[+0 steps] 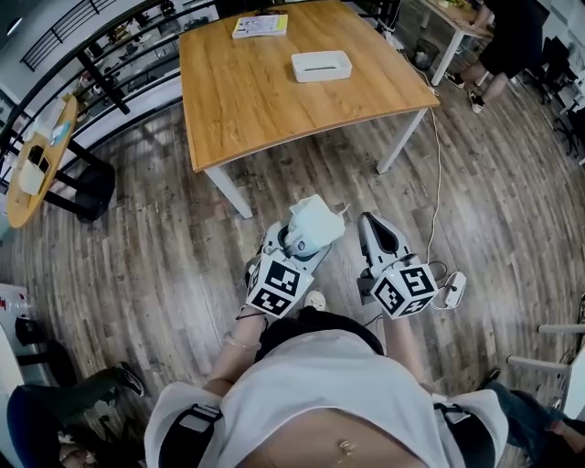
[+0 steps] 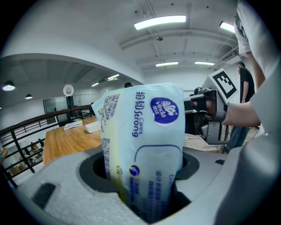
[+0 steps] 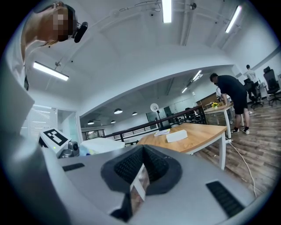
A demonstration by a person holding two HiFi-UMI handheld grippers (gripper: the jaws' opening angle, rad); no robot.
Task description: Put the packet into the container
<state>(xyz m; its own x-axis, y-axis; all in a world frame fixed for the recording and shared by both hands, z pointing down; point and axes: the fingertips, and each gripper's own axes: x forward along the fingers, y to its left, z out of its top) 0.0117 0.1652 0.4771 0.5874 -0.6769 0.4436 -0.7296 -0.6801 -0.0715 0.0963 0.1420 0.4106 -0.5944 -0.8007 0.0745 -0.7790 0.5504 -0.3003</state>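
We find the pale blue plastic tissue packet [image 2: 142, 145] clamped between the fingers of the left gripper [image 1: 304, 236], well apart from the white rectangular container [image 1: 321, 65] (placement outstanding). The right gripper [image 1: 377, 228] has its fingers closed and empty.

A wide wooden counter [image 1: 265, 101] on white legs stands on a plank floor [image 1: 164, 247]. Near its far edge lies a thin booklet [image 1: 260, 26] with a yellow-green cover. A black railing [image 1: 110, 46] runs along the far left side, and in front of it a small round wooden table [image 1: 37, 169] on a dark base carries a few small items too small to tell. A white cable [image 1: 437, 174] trails across the floor past the counter's right leg. At the upper right, a person in dark clothes [image 1: 507, 46] bends over another table [image 1: 457, 23]. Long light strips [image 2: 160, 21] shine on the white ceiling.
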